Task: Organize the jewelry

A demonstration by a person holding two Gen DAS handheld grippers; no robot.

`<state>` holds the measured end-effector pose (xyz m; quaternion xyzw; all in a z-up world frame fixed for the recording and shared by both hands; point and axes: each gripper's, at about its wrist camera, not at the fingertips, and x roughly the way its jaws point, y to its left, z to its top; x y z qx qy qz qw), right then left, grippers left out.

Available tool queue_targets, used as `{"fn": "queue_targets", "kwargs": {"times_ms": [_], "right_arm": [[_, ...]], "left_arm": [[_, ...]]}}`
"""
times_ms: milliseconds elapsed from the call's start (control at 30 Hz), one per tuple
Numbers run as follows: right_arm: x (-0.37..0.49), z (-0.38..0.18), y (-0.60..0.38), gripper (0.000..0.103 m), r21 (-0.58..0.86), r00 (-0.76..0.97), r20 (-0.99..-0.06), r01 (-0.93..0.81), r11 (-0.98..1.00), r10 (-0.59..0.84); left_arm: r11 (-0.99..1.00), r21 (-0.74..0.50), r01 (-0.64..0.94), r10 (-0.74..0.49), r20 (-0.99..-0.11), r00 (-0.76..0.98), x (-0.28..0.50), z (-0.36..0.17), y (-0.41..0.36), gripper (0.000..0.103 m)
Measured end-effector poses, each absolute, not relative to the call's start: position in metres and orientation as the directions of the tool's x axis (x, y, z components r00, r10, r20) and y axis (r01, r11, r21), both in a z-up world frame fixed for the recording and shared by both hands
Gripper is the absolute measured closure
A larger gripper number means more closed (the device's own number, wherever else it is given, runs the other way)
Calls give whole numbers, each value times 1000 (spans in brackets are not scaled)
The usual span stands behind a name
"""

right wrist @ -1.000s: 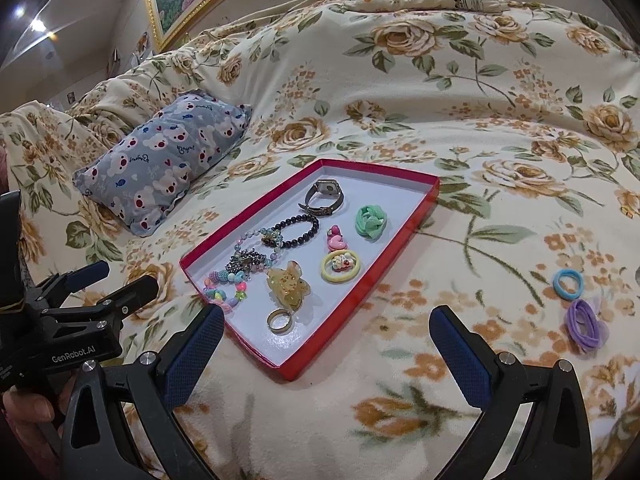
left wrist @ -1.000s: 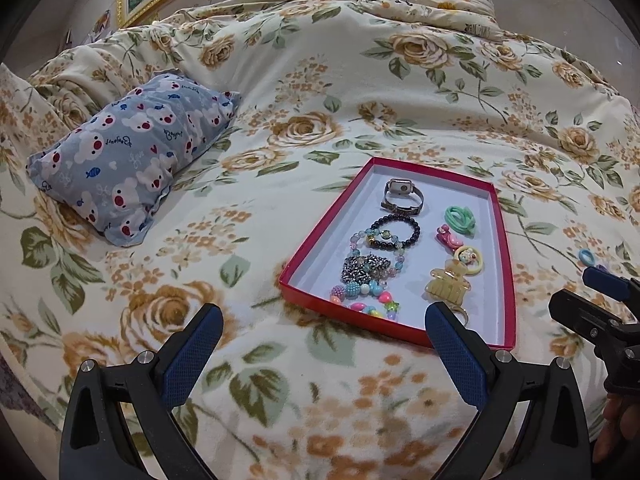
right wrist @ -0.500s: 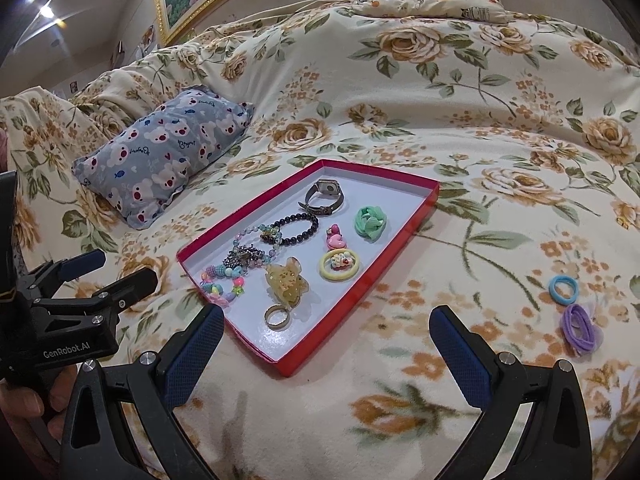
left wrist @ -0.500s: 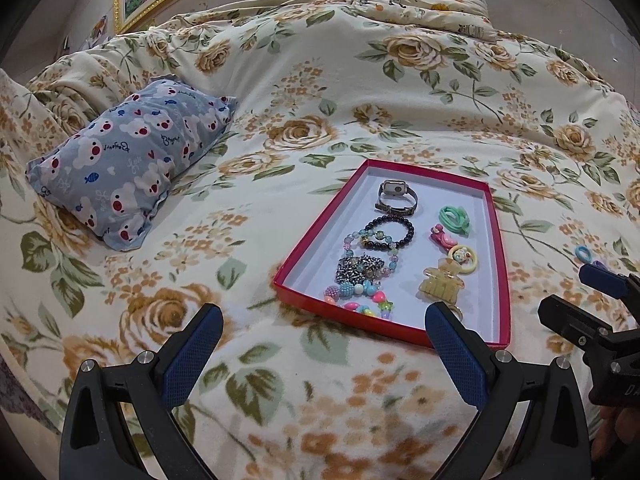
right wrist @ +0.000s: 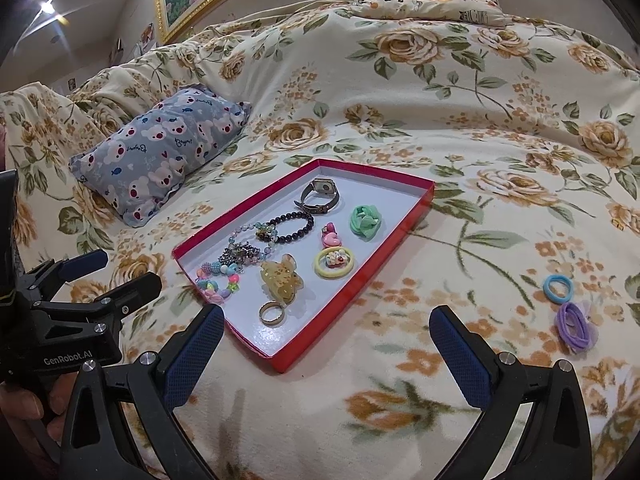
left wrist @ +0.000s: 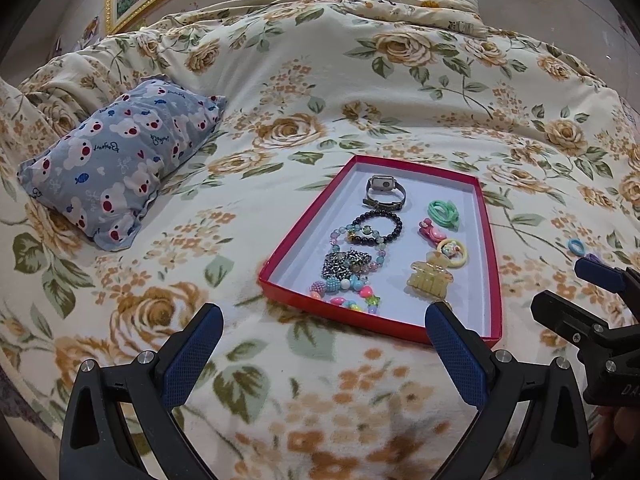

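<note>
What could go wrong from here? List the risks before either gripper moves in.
1. The blue hair tie and purple hair tie lie flat on the soft floral blanket; closing jaws may pinch fabric instead.
2. The red tray is crowded, so dropping them in could tangle with the beaded bracelet or the ring.

Each gripper is a black plastic frame with two spread fingers faced in dark blue cross-hatched pads, and silver screws behind the pads. Seen from the right wrist camera, the left gripper bears white lettering "GenRobot.AI" beneath its fingers, with small silver screws above that lettering.
</note>
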<state>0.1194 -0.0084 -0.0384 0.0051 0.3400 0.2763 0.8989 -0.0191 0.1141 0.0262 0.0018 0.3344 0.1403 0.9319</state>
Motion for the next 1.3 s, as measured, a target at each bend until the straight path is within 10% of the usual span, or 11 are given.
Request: {"fn": "queue_targets", "kwargs": {"times_ms": [1300], "right_arm": [[114,-39,-8,0,197,615,-608,-495,846,502]], "left_arm": [[966,97,-241,247,-635,732,-21,21,110,1]]}}
